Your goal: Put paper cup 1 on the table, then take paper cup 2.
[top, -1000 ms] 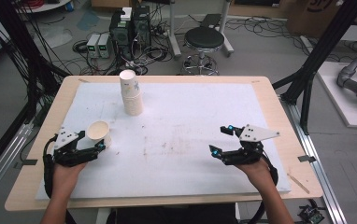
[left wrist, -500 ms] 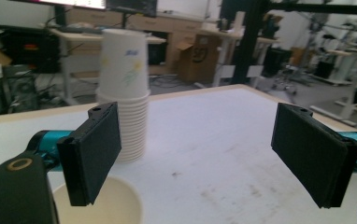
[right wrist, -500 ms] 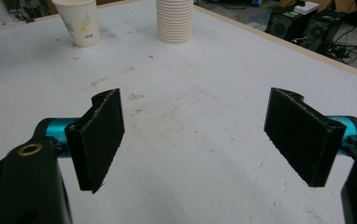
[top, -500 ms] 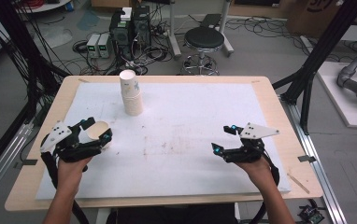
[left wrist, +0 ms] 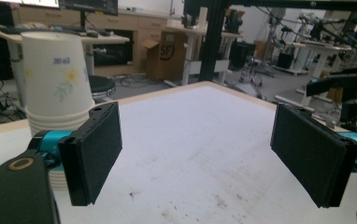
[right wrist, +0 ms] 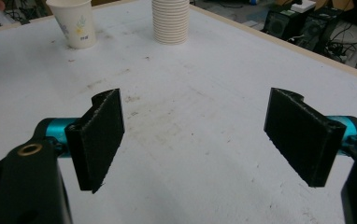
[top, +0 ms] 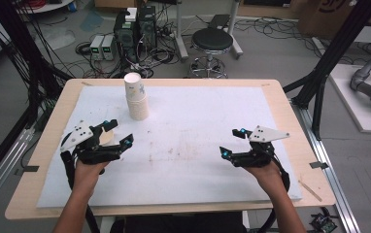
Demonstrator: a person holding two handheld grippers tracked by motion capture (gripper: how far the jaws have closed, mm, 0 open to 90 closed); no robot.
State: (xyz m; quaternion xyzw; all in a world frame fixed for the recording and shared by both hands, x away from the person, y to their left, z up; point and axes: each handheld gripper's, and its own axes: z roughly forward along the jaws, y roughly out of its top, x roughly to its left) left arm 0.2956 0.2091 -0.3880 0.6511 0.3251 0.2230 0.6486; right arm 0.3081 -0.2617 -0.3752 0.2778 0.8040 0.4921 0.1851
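One paper cup [right wrist: 75,23] is being left upright on the desk [top: 198,126] beside the left hand-held gripper [top: 118,133], whose jaws have just been opening wide and empty. Next, the cup stack [top: 136,95] is probably being approached; the right hand-held gripper [top: 232,143] is being held wide, empty.

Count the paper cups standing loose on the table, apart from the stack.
1. The lone cup stands upright on the white table cover, apart from the stack and close to the open left claw. The stack's nested cups are too tight to count.
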